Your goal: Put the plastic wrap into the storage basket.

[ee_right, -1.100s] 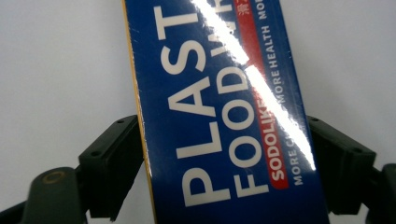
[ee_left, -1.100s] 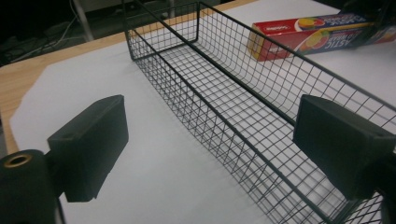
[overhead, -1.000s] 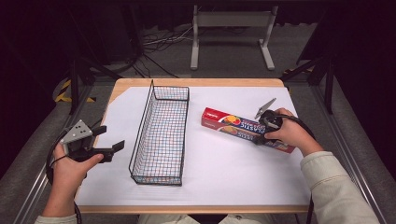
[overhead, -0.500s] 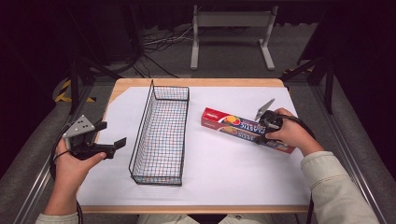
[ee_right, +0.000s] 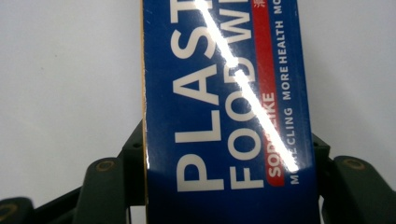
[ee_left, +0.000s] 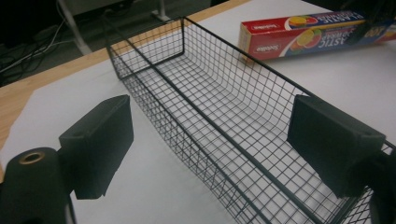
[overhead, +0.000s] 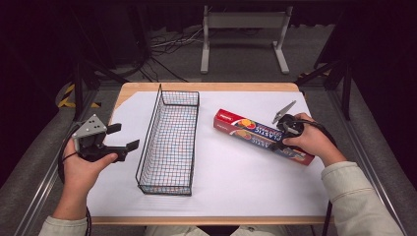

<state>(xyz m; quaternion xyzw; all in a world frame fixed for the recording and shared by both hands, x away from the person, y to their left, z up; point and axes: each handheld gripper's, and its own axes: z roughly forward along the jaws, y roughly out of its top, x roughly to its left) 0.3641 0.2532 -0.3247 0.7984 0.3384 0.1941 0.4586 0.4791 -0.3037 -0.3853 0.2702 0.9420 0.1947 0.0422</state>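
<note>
With my right hand-held gripper clamped across the wrap box for lifting, my left hand-held gripper hovers wide beside the wire basket, probably to steady it.

The basket is black wire in a fine square grid, standing on a white sheet over the light wood table. The wrap box is red at one end and blue along its length, with white lettering and orange-yellow fruit pictures. The left tongs are black under a grey plate.
</note>
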